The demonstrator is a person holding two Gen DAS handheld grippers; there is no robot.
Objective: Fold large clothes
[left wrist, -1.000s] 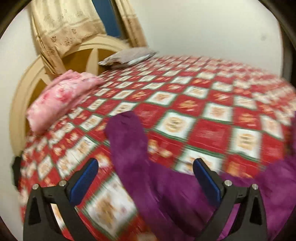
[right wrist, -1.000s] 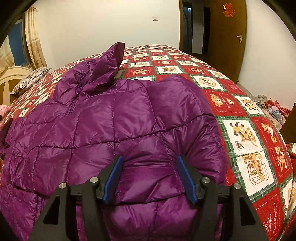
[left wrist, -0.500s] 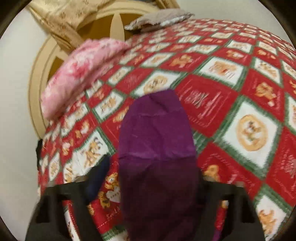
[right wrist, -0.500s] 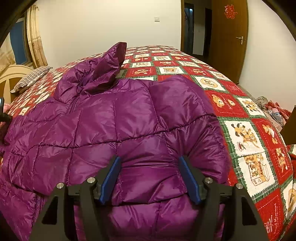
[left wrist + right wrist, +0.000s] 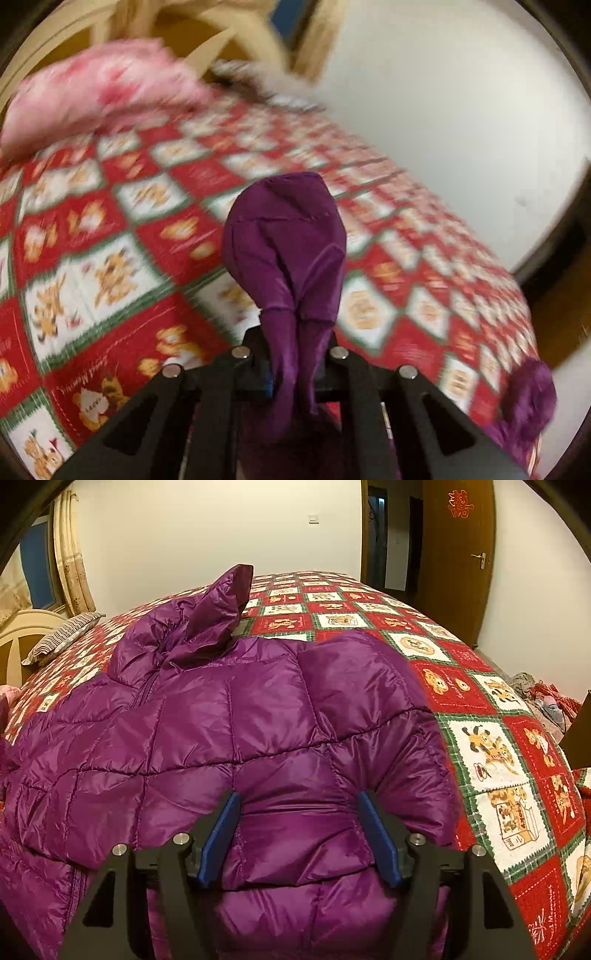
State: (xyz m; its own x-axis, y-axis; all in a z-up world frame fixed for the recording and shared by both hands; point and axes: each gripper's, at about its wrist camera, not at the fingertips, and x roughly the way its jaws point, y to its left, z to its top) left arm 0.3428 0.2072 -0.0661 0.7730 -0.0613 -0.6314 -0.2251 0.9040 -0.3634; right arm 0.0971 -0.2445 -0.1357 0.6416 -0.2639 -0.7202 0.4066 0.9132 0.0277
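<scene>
A purple quilted down jacket (image 5: 229, 731) lies spread on the bed, its hood bunched up at the far end. My right gripper (image 5: 299, 823) is open, its blue pads (image 5: 221, 834) on either side of a sleeve cuff folded onto the jacket's body. In the left wrist view my left gripper (image 5: 295, 362) is shut on the jacket's other sleeve cuff (image 5: 288, 243), which stands up between the jaws above the bedspread. The view is motion-blurred.
The bed has a red, white and green cartoon-print bedspread (image 5: 491, 746). A pink pillow (image 5: 96, 92) and a striped pillow (image 5: 62, 637) lie by the cream headboard (image 5: 229, 40). A wooden door (image 5: 458, 557) and clothes on the floor (image 5: 546, 701) are at the right.
My left gripper has closed on the sleeve cuff and lifted it, swinging the view to the right. My right gripper has stayed open over the folded sleeve, hardly moving.
</scene>
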